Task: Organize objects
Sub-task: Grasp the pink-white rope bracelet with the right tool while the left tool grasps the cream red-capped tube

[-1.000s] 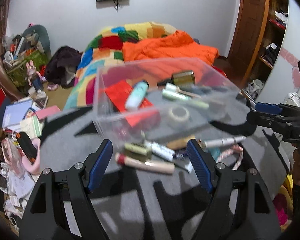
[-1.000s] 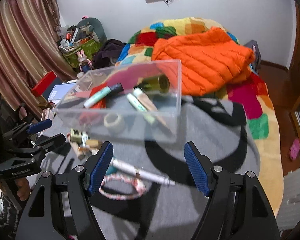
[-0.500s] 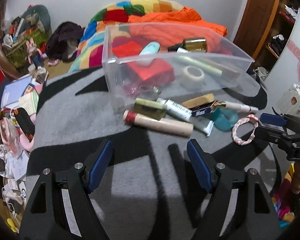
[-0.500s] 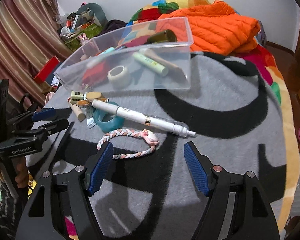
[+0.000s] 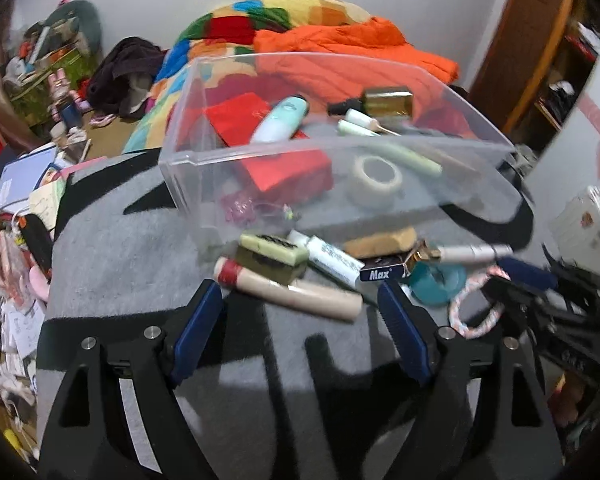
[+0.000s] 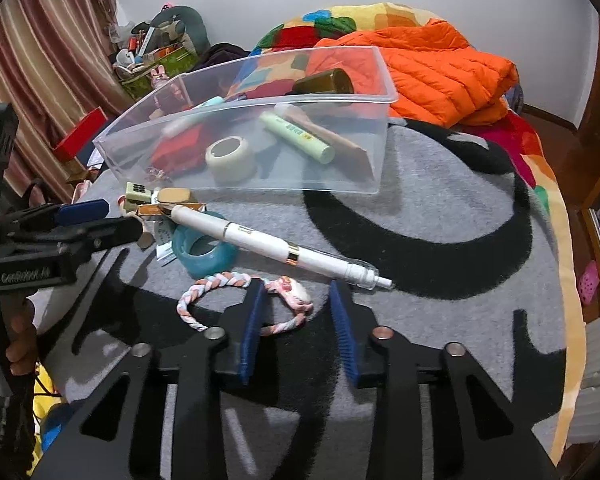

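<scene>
Braided cord sits half-hidden between the right gripper's narrowed jaws — left gripper wide, empty.

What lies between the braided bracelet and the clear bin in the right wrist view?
The white pen, lying diagonally with one end resting over the teal ring, crosses the grey rug between the braided bracelet and the clear bin.

Clear glossy plastic bin — fuzzy cloth blanket, braided cord bracelet

The small dark-blue box w/ white letters says "Max". Other print is too blurry to read.
</scene>
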Demonstrator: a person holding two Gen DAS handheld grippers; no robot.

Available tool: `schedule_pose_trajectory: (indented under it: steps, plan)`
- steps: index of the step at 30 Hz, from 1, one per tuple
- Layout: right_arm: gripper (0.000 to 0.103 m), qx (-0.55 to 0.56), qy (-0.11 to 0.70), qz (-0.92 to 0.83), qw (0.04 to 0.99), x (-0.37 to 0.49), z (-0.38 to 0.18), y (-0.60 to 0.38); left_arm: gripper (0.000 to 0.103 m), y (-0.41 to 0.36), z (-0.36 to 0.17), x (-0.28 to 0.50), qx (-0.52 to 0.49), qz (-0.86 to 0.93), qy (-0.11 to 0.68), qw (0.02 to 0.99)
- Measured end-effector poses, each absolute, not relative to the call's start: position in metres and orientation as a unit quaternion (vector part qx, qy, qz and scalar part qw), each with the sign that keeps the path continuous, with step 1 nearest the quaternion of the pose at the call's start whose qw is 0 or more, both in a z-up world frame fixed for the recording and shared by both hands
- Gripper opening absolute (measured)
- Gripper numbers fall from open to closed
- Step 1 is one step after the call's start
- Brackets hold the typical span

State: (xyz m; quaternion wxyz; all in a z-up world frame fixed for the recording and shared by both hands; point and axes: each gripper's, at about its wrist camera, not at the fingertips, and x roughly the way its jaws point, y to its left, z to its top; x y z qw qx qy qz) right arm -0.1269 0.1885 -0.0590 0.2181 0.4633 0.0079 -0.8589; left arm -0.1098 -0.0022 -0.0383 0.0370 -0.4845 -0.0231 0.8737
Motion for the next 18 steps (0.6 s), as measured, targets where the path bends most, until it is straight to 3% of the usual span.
schedule_pose_trajectory:
  steps: [3,15,18]
  plan:
    - [0.020,0.462,0.002,-0.859,0.220,-0.127,-0.058,0.191,0.079,-0.001,-0.045,-0.114,-0.489,0.872,-0.020,0.012]
    - [0.014,0.450,0.015,-0.863,0.228,-0.118,-0.057,0.189,0.032,-0.029,-0.046,-0.073,-0.487,0.873,-0.021,-0.010]
    - [0.014,0.451,0.009,-0.862,0.229,-0.118,-0.057,0.190,0.030,-0.040,-0.045,-0.062,-0.487,0.873,-0.027,-0.021]
